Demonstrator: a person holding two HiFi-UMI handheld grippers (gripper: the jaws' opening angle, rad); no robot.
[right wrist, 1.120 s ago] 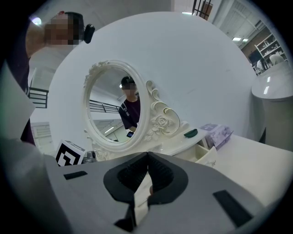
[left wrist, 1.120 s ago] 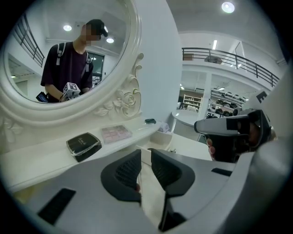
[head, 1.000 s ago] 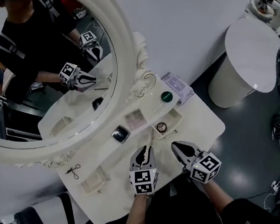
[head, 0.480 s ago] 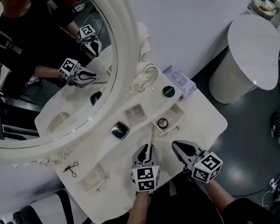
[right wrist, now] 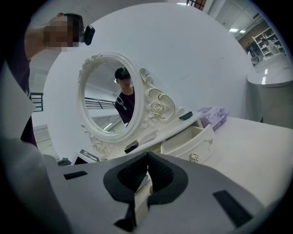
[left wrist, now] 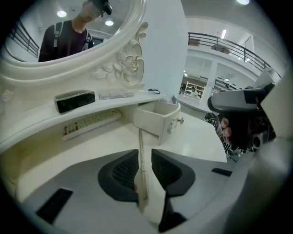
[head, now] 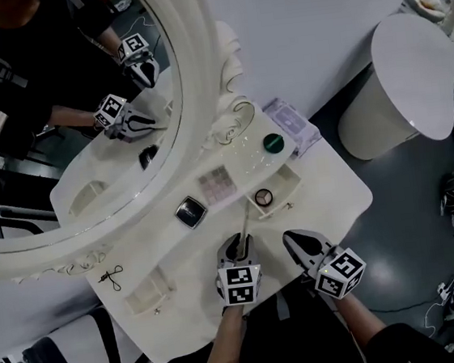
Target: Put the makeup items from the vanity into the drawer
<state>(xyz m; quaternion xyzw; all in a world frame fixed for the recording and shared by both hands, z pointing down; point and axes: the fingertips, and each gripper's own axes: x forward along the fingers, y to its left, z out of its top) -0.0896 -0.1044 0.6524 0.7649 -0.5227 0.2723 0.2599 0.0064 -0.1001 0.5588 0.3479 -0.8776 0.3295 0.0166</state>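
Two tools sit side by side at the near edge of the surface (head: 331, 201): the left tool (head: 236, 245) tips downward, clamped on one thin stick (head: 243, 223) aimed at the single open drawer (head: 284, 180) holding one round compact (head: 263, 198), and the right tool (head: 292, 239) is nearly level, its jaws together and empty.

A plain white wall (head: 314, 12) rises behind the white counter (head: 335, 197) and its ornate oval mirror (head: 193, 66). The floor (head: 412, 229) is dark grey. A round white pedestal table (head: 413, 66) stands to the right, near the wall. The left gripper view shows a railed balcony (left wrist: 229, 43) under a strip light (left wrist: 223, 34).
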